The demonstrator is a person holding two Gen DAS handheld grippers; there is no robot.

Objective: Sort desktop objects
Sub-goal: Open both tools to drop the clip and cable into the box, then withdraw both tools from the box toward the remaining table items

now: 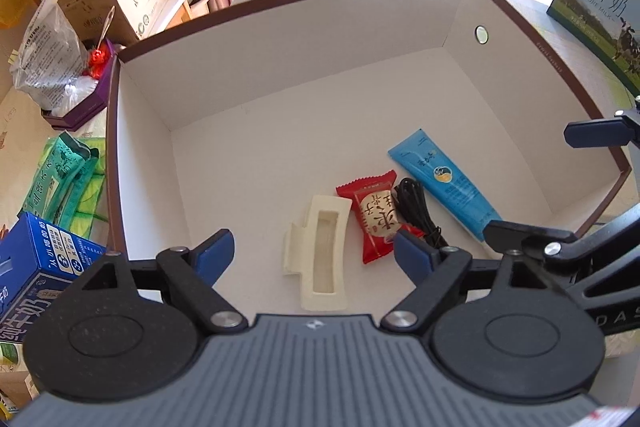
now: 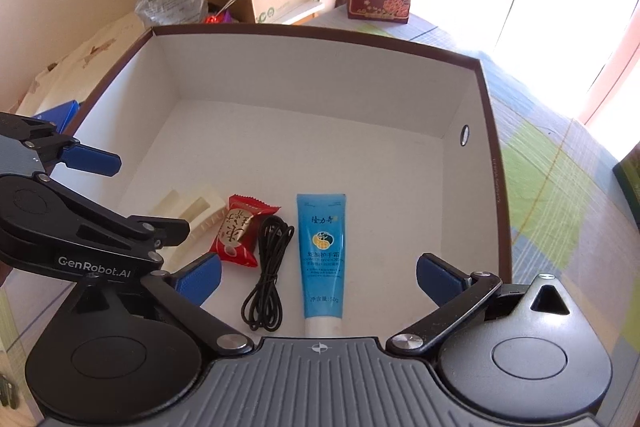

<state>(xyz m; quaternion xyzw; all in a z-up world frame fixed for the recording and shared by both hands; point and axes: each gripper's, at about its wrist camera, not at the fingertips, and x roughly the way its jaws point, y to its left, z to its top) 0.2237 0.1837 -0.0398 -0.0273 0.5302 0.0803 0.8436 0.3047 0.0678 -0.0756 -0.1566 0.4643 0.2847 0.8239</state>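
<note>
Left wrist view: left gripper [image 1: 314, 253] jaws apart over hair clip [image 1: 318, 253]; right gripper [image 2: 318, 277] jaws wide apart, blue tube [image 2: 323, 251] at 12 o'clock.

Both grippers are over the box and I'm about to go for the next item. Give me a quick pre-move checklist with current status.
1. Left gripper open and holding nothing: ok.
2. Right gripper open and holding nothing: ok.
3. Four items lie on the floor of the box: cream hair clip, red candy, black cable, blue hand cream tube: ok.
4. Items clear of each other: not ok; the candy lies close against the clip and the cable.
5. Free floor for more items: ok, the far half is bare.
6. Which item on the table comes next: cannot tell.
</note>
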